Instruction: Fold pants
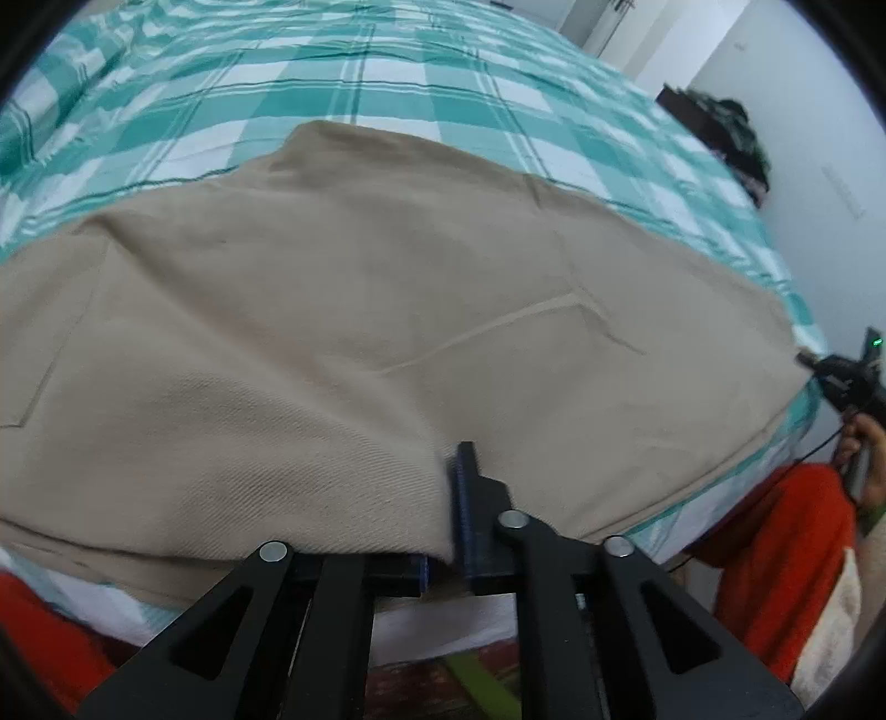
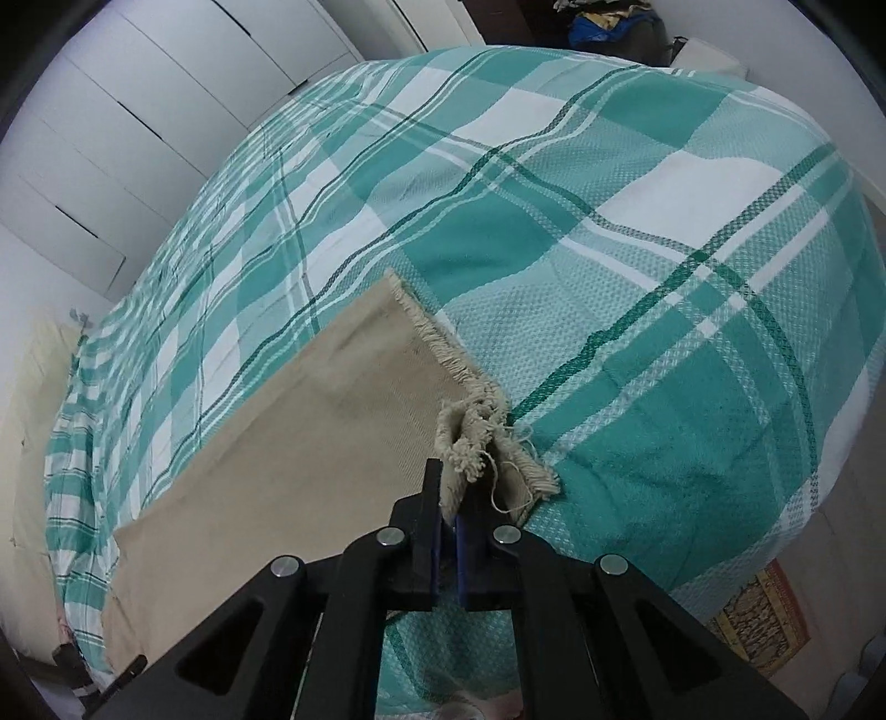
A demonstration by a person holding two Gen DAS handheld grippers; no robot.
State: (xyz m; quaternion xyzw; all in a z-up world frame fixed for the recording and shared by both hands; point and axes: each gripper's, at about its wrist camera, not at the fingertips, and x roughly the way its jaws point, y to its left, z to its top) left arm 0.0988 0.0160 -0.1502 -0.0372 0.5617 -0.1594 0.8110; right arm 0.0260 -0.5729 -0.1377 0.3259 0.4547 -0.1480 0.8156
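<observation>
Beige pants [image 1: 343,332] lie spread across a bed with a teal and white plaid cover [image 1: 387,77]. In the left wrist view my left gripper [image 1: 443,526] is at the near edge of the pants. A fold of the cloth drapes over its left finger and hides it. Its right finger [image 1: 468,487] is bare, and a narrow gap shows between the pads. My right gripper [image 2: 457,490] is shut on the frayed hem [image 2: 476,437] of a pant leg [image 2: 310,443], lifting that corner a little. It also appears far right as the right gripper [image 1: 841,379], held by a hand [image 1: 869,448].
The bed cover [image 2: 637,277] fills most of the right wrist view. White wardrobe doors [image 2: 111,127] stand beyond the bed. Clothes piles [image 1: 731,138] [image 2: 603,25] sit at the far side. A patterned rug [image 2: 761,620] lies on the floor. The person's red clothing [image 1: 786,554] is close by.
</observation>
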